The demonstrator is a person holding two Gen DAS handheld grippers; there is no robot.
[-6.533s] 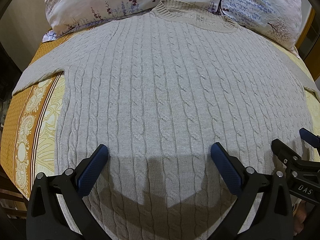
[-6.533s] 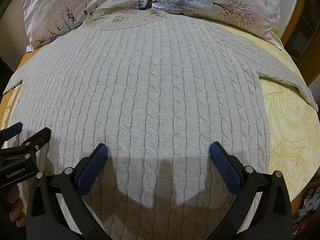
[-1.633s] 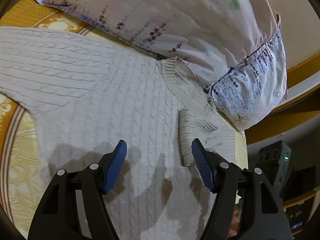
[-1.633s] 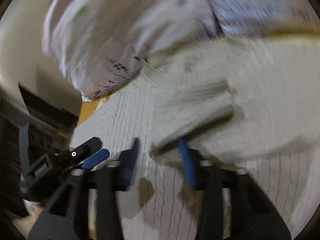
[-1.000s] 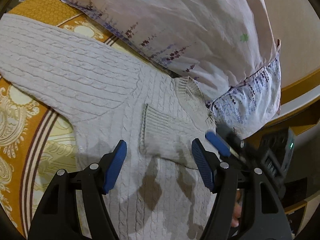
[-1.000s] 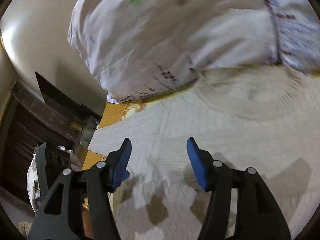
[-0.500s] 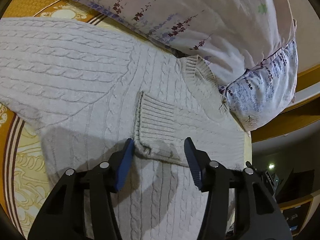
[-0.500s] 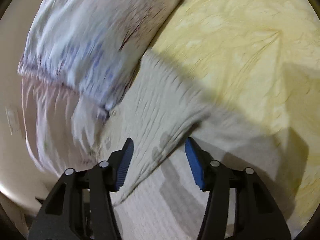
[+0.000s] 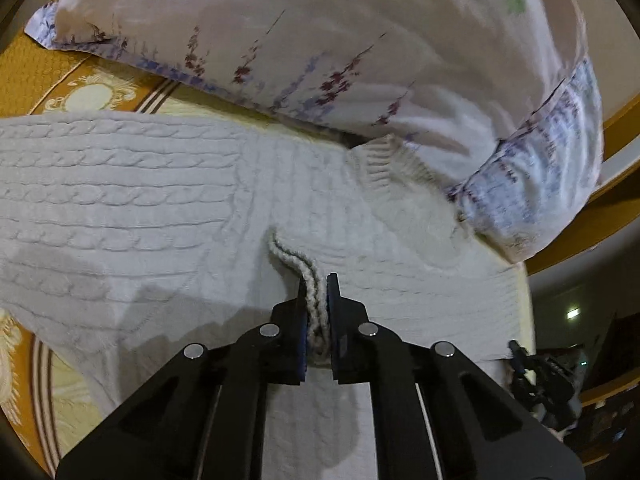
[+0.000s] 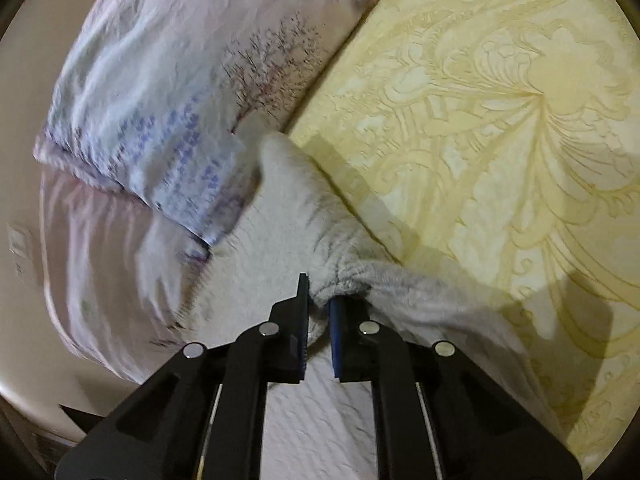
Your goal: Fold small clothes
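No writing, brand, number or sign can be read in either wrist view; the pillowcases carry only printed flowers and a tree, and the bedspread only an ornamental scroll pattern.

I'm working over a bed covered by a pale yellow spread with an ornate scroll pattern; toward its left side I see an orange border. A cream cable-knit sweater lies flat on the spread, its ribbed collar touching two floral pillows that lie side by side on the bed.
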